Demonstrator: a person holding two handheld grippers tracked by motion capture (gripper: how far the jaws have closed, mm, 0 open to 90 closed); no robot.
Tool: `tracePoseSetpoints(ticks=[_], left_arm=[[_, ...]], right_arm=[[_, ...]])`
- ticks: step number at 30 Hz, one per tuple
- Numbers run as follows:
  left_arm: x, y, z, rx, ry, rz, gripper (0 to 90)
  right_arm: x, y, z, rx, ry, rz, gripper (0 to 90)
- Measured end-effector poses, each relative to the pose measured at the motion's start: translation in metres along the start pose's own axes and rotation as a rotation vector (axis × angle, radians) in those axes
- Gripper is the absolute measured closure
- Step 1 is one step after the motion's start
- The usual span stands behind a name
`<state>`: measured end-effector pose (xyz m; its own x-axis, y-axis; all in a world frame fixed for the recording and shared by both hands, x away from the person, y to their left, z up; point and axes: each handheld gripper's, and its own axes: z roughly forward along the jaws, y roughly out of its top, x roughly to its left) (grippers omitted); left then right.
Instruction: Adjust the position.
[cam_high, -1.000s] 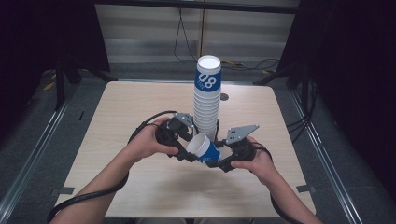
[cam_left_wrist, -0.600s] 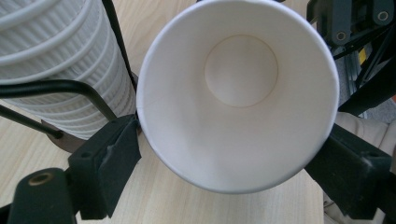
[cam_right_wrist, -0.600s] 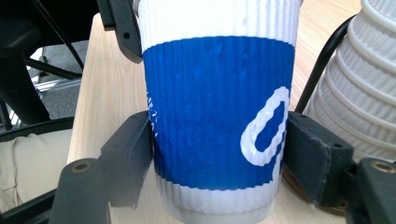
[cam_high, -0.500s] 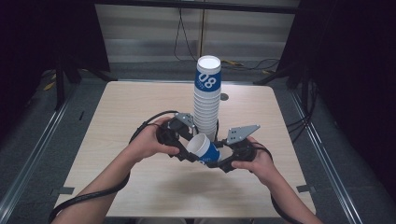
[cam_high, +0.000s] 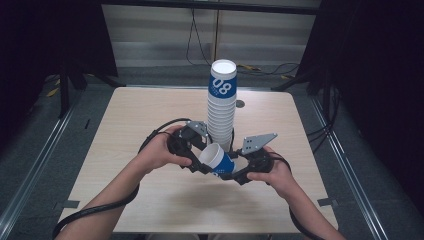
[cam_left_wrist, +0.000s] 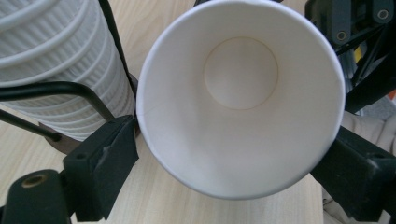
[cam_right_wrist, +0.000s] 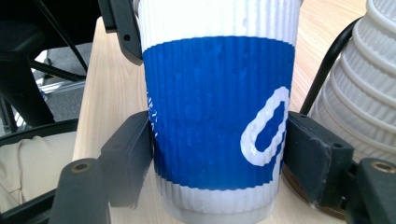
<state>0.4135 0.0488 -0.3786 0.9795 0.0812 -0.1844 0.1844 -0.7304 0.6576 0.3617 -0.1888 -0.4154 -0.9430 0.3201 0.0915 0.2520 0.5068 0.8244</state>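
Both grippers meet just off the near side of the table's (cam_high: 125, 125) middle, w/ a single paper cup (cam_high: 218, 159) held between them, tipped on its side, mouth toward the left. Cup is white w/ a blue band, ribbed wall.

Right gripper (cam_high: 239, 172) pinches the cup (cam_right_wrist: 219, 112) around its blue band; both black pads press the wall, one on each side, near the base end.

Left gripper (cam_high: 197, 161) is at the cup's mouth. Its jaws have just been opening; in the left gripper view the rim (cam_left_wrist: 240, 93) sits between them, left pad right at the rim edge, right pad just beside it. Can't tell if either actually presses.

Tall stack of same cups (cam_high: 222, 107) stands upright just beyond the grippers, near table centre, "08" on the top cup. Black cables (cam_high: 165, 131) trail from the left gripper toward the near-left edge.
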Motion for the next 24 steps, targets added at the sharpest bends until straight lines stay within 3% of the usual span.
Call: tracePoseSetpoints(ticks=[7,24], left_arm=[[-0.0004,-0.0001,-0.0018,-0.011,-0.009,0.015,15.3],[-0.0012,0.0011,-0.0011,-0.031,-0.022,0.005,14.8]], right_arm=[[-0.0008,0.0004,0.0003,-0.009,0.006,0.005,27.6],[-0.0003,0.0005,0.0003,-0.009,0.008,-0.001,27.6]])
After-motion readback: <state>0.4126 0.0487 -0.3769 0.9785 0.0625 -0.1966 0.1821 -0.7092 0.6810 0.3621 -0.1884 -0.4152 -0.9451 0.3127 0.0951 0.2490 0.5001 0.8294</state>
